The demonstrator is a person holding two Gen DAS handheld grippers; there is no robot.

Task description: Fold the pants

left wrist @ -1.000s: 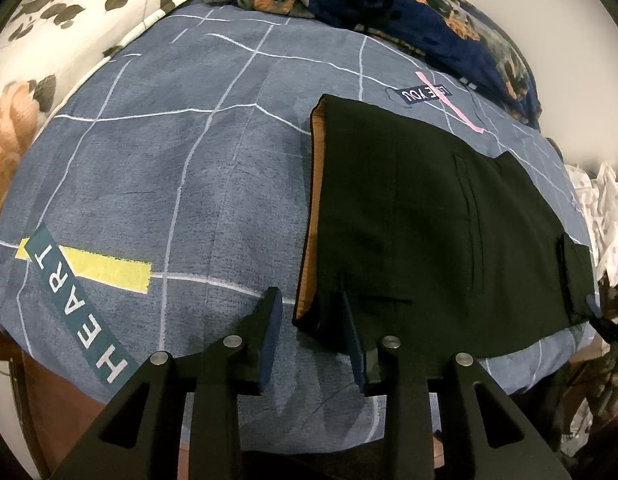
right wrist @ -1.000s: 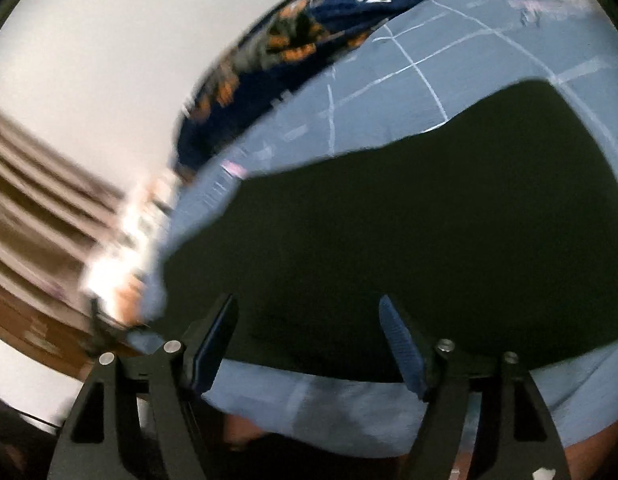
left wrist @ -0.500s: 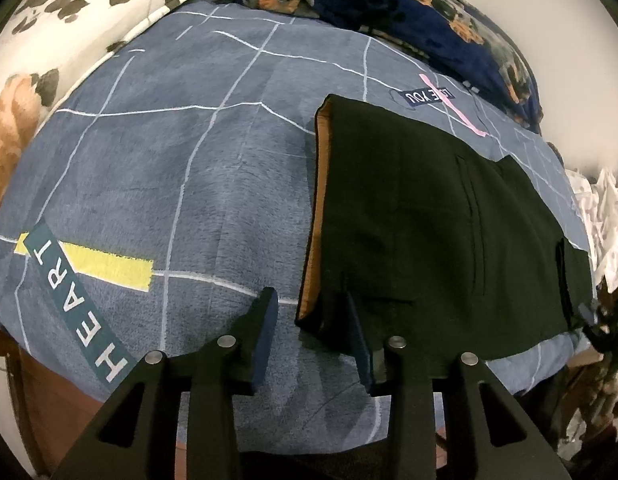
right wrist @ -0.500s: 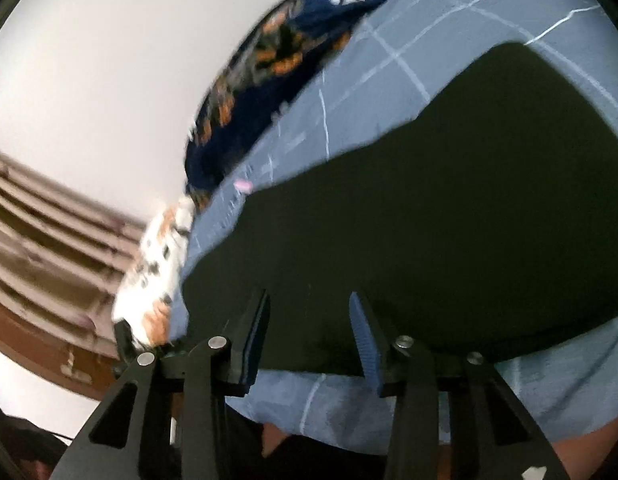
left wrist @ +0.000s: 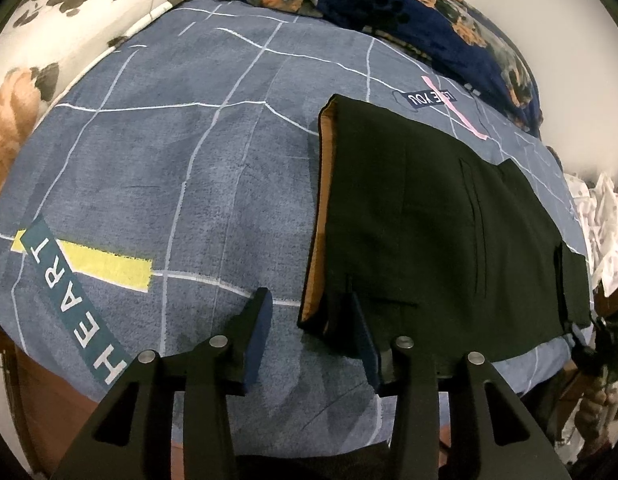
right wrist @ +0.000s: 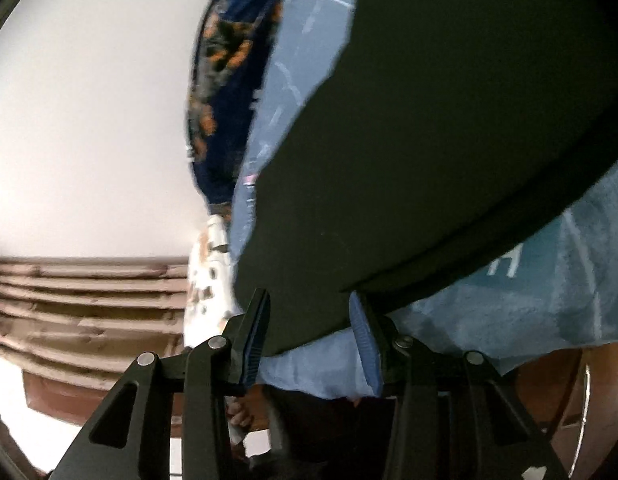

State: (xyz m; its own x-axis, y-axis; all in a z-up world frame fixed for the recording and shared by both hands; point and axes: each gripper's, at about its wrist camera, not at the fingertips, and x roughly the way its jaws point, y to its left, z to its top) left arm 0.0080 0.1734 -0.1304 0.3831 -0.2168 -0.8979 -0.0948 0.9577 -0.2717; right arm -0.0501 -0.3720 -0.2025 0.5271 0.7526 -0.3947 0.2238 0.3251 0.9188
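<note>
Black fabric pants [left wrist: 437, 216], folded flat with a tan lining edge, lying near the front edge of a bed with a blue-grey grid-print cover [left wrist: 181, 168]. Left gripper [left wrist: 309, 336] jaws just opening, part-open beside the waistband corner. Right gripper [right wrist: 309, 328] jaws part-open astride the pants' edge; grip unclear.

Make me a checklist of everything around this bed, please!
Surface: blue-grey grid-print bedsheet, "HEART" label printed on it.
Job's things: black folded pants, tan lining showing, lying flat.
Clutter: navy dog-print blanket; cream floral bedding; white crumpled cloth.
Grippers: left gripper, fingers just opening, pants corner between them, ungripped; right gripper, fingers just closing around the pants edge, grip unclear.
Cables: nothing seen.
Surroundings: pale wall; brown wooden slats.
</note>
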